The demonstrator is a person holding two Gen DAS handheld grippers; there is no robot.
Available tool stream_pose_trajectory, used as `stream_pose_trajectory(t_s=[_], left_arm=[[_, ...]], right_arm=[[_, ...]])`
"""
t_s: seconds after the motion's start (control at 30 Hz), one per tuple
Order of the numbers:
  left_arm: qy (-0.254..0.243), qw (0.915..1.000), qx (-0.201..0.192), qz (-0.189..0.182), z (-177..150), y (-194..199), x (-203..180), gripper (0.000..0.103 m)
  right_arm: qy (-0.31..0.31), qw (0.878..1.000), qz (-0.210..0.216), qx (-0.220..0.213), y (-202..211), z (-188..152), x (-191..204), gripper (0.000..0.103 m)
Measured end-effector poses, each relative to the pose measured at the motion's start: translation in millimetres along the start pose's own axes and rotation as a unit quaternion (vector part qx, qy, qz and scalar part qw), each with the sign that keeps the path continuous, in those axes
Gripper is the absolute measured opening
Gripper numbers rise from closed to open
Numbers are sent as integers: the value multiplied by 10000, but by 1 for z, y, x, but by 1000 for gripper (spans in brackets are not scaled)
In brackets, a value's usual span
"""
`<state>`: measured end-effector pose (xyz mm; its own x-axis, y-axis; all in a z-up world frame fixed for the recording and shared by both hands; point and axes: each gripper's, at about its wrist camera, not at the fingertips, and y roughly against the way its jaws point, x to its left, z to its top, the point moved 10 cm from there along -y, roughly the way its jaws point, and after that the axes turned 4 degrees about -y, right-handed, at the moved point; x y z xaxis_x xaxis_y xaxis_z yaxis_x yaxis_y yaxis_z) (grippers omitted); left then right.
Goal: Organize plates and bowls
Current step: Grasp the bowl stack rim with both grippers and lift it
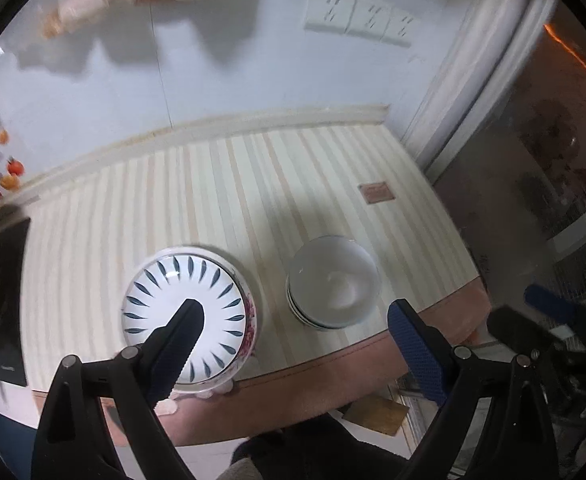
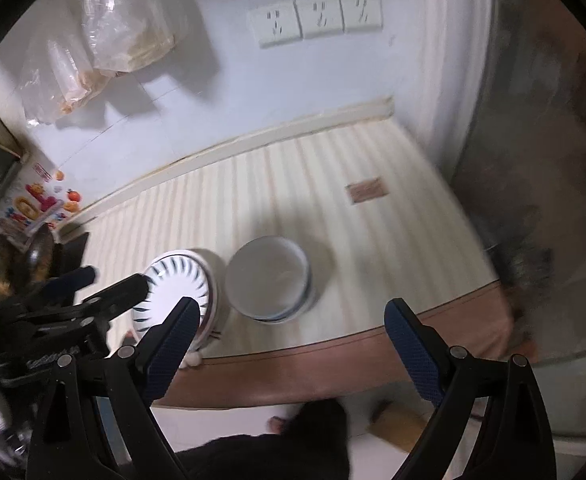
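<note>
The left claw [image 1: 295, 322] is spread wide, gripping nothing; its left finger [image 1: 181, 340] hangs above the stack of plates [image 1: 191, 312], while its right finger [image 1: 415, 346] hangs over the table's brown front edge. The right claw [image 2: 293, 320] is likewise spread wide and empty, held above the front edge of the table [image 2: 373, 240], with the left claw visible at its left side over the plates. The plates are white with dark leaf marks around the rim, and stand near the front edge of the striped table; a plate with a reddish pattern shows lower in the pile. Just beside them, to the right and apart, sits a stack of pale bowls [image 1: 333, 282], open side up. Farther back on the table lies a small brown square tag [image 1: 377, 192]. On the wall behind are three white sockets [image 2: 317, 18] and hanging clear plastic bags [image 2: 125, 28]
</note>
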<state>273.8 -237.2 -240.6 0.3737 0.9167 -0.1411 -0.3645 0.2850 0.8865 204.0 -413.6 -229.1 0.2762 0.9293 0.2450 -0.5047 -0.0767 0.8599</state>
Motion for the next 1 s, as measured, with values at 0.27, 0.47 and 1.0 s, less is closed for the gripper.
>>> stream_pose_trajectory(t_s=[0.27, 0.47, 1.0], left_arm=[[233, 9915, 1225, -371, 7, -116, 10, 90], [443, 9731, 2136, -741, -5, -183, 11, 86], [371, 9517, 2691, -1429, -21, -224, -27, 58]], right_arm=[[-891, 9863, 844, 1102, -134, -13, -27, 96], [-1434, 9647, 1288, 1793, -211, -33, -38, 96], [-1713, 9334, 1913, 2507, -285, -52, -24, 75]])
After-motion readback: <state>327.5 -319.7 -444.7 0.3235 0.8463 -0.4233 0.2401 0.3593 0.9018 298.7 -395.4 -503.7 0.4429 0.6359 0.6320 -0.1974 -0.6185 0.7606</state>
